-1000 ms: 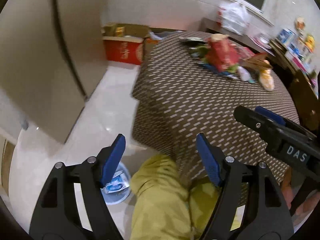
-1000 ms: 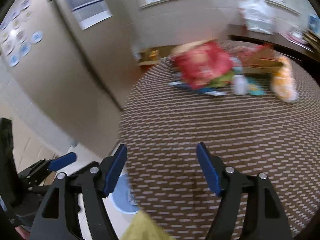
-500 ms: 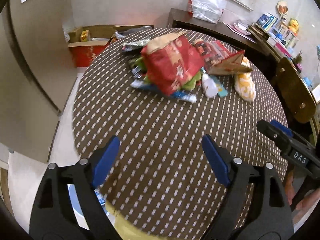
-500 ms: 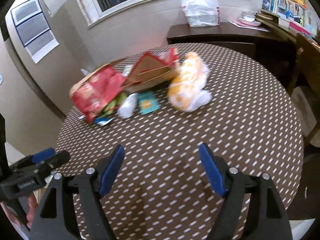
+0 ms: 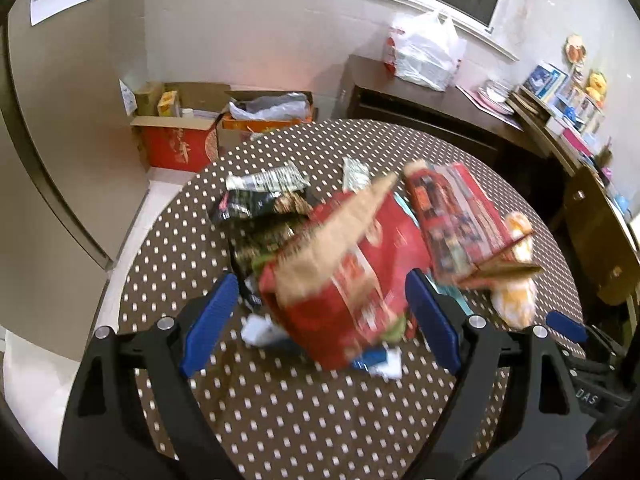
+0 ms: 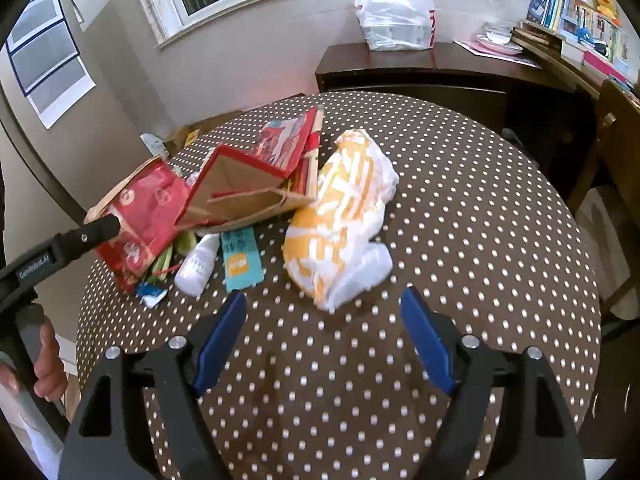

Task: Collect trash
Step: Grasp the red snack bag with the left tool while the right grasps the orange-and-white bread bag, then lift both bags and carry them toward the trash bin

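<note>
A pile of trash lies on the round brown dotted table (image 5: 320, 412). My left gripper (image 5: 320, 320) is open, its jaws on either side of a red paper bag (image 5: 352, 280), apart from it. Behind that lie dark snack wrappers (image 5: 260, 200) and a red folded carton (image 5: 460, 220). My right gripper (image 6: 324, 340) is open just in front of a crumpled orange-and-white wrapper (image 6: 344, 216). The red bag (image 6: 148, 212), the carton (image 6: 260, 176), a small white bottle (image 6: 198, 264) and a teal packet (image 6: 240, 260) lie to its left.
Cardboard boxes (image 5: 176, 140) stand on the floor beyond the table. A dark sideboard (image 6: 420, 68) with a white plastic bag (image 6: 396, 12) stands at the back wall. A wooden chair (image 6: 612, 152) is at the right. A shelf with books (image 5: 560, 92) is far right.
Both grippers have risen from near the floor and table edge and moved forward over the table toward the trash pile. Both stayed open.
</note>
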The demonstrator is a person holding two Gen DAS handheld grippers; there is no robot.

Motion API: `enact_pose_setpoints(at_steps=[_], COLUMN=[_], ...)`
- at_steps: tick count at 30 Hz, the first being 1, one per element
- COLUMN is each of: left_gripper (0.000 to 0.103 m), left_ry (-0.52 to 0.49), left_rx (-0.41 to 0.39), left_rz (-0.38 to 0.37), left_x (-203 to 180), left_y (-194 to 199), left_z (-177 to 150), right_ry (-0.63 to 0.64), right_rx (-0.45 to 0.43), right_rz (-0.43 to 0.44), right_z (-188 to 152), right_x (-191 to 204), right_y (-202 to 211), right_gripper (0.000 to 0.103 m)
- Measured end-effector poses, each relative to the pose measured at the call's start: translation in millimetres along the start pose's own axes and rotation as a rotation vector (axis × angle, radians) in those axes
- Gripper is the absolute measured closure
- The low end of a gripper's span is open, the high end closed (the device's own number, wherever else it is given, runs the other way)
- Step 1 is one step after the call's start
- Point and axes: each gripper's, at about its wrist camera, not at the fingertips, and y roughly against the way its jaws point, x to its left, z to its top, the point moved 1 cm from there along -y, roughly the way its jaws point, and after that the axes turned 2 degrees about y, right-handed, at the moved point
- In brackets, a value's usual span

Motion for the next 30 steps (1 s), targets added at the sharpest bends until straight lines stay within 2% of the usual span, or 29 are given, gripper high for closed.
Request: enact_pose_setpoints(at_steps=[2, 3, 6, 9, 10, 11, 14, 18, 23, 26, 30], left_gripper=[0.03, 0.047, 0.054, 0.065, 0.066, 0.067, 0.068, 0.07, 0.071, 0.071, 0.071], left_ry=[0.001, -0.01, -0.018, -0.021, -0.022, -0.024, -0.037, -0.048, -0.061, -0.07, -0.071], left_rx=[-0.028, -0.032, -0.071, -0.112, -0.116, -0.119, -0.141, -0.171, -0.211, -0.228, -0.245], left_rz=[0.01, 0.0, -0.004, -0.044, -0.054, -0.056, -0.026, -0.011, 0.007, 0.006, 0.041], left_x=[1, 0, 0, -1, -1, -1, -4, -5, -5, -4, -1], left_y=[-4, -7, -4, 8, 11, 13, 23, 38, 65, 81, 99], left_z=[3, 3, 3, 1, 0, 0, -4, -12, -23, -30, -42], right_ry=[-0.006, -0.009, -0.01, -0.017, -0.008, 0.005, -0.025, -0.005, -0.003, 0.031, 0.087], right_rx=[0.015, 0.022, 0.046, 0.024, 0.022, 0.018, 0.019, -0.027, -0.077, -0.106, -0.142], right_rz=[-0.003, -0.006, -0.04, -0.024, -0.043, -0.063, -0.006, -0.053, -0.014, 0.001, 0.021], right_z=[7, 11, 21, 27, 28, 29, 27, 14, -1, -7, -19], right_x=[0, -1, -3, -5, -4, -4, -7, -4, 4, 16, 37], right_y=[-11, -16, -34, -41, -42, -42, -36, -14, 22, 42, 68], right_gripper=[0.025, 0.025, 0.025, 0.025, 0.031, 0.057, 0.062, 0.062, 0.062, 0.062, 0.062])
